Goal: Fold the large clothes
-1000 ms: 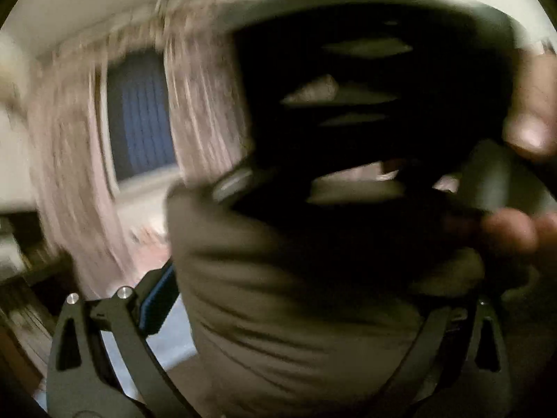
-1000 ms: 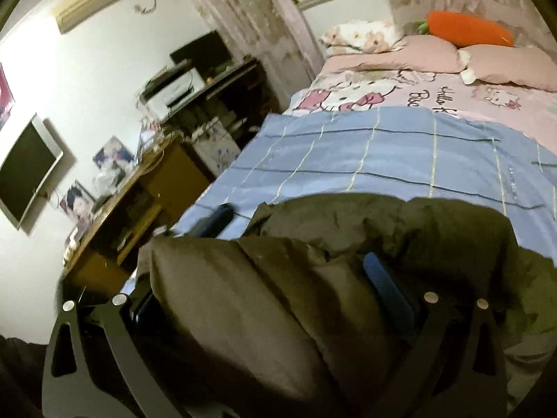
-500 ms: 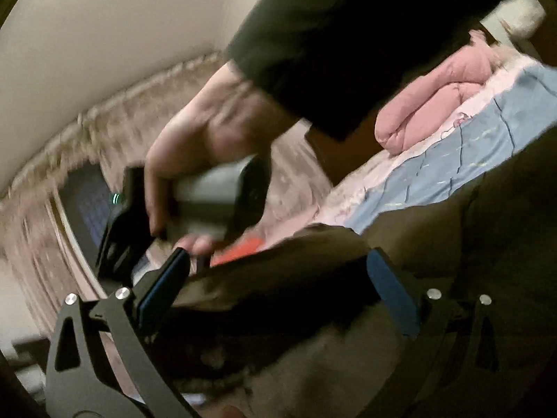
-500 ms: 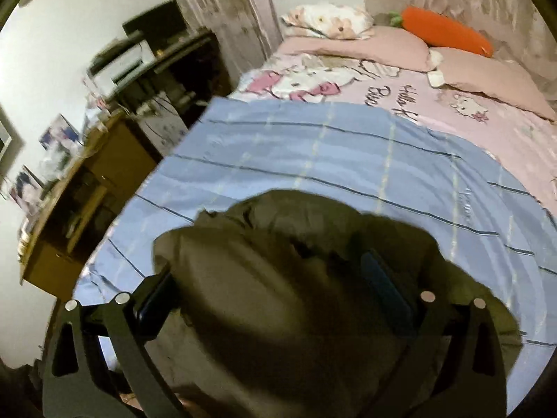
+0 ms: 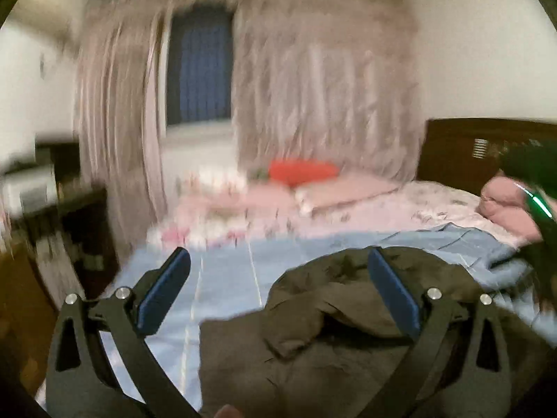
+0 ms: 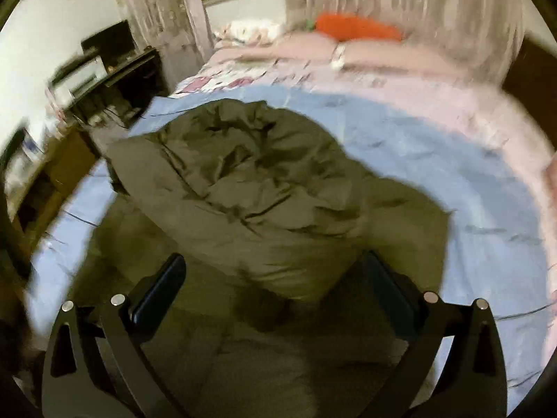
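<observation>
Left wrist view: the left gripper (image 5: pixel 278 278) has its fingers spread apart, holding nothing, above the blue sheet (image 5: pixel 226 278). The olive garment (image 5: pixel 330 331) lies bunched on that sheet, under the right-hand finger. An orange pillow (image 5: pixel 303 171) and curtains (image 5: pixel 313 87) stand beyond, blurred. Right wrist view: the right gripper (image 6: pixel 275 278) is likewise spread wide over the olive garment (image 6: pixel 250 181); a dark desk (image 6: pixel 115 83) stands beside the bed.

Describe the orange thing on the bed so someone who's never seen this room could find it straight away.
Start at the bed and look to its far end, by the curtains. There, on top of the pink pillows, lies a long carrot-shaped cushion. It is the only bright orange item; everything around it is pale pink or floral.
</observation>
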Motion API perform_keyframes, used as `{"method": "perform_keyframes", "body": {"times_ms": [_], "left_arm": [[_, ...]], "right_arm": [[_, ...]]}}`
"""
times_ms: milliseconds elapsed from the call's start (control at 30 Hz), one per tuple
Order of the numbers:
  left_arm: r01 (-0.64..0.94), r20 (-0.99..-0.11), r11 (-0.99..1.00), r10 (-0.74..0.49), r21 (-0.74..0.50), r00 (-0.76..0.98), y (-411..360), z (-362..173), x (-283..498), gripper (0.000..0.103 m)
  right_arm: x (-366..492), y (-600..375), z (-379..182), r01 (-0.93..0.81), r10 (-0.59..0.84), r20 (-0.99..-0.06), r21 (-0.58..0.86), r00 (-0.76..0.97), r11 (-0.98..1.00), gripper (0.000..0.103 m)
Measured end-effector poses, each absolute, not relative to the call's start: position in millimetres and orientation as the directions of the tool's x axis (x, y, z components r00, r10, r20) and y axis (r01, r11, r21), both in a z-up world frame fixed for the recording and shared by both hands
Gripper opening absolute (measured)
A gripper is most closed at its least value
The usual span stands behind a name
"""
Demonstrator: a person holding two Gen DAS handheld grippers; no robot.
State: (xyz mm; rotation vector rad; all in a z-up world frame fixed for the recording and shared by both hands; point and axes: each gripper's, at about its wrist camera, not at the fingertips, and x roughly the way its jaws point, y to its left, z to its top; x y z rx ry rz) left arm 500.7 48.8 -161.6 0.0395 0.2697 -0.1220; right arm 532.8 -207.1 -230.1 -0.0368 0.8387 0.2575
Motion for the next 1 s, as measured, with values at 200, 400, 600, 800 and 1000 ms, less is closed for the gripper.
{"method": "perform_keyframes", "body": {"times_ms": [200,400,600,800,1000], "left_arm": [[0.148,-0.537,0.985,-0.079,0.086,0.840,59.3,-213.2,578.2,0.101],[0.276,-0.473,0.741,0.063,0.612,0.879,27.9,-282.1,542.8,0.101],[0.248,-0.405,0.667,0.088,0.703,0.910,7.5,-291.7,553.2,0.101],[0.266,-0.397,0.615,0.084,0.742,0.914,-3.8,-299.0,574.8,0.101],[0.336,-0.514,0.670,0.079,0.662,0.854,-13.9,-308.3,595.0,0.101]], "right_arm": [[483.7,-191.8,-268.0,-0.170,-0.050,-0.599,-0.305,0.799,0.937,0.102],[464.7,-192.8,-320.9,-0.196,-0.143,-0.503,-0.560,0.852,0.805,0.102],[487.9,-178.6,-345.1,-0.184,-0.189,-0.448,-0.664,0.874,0.724,0.087],[516.6,-177.6,-346.4,-0.137,-0.253,-0.429,-0.693,0.867,0.708,0.054],[549.4,-206.9,-335.5,-0.036,-0.358,-0.475,-0.641,0.804,0.767,0.026]]}}
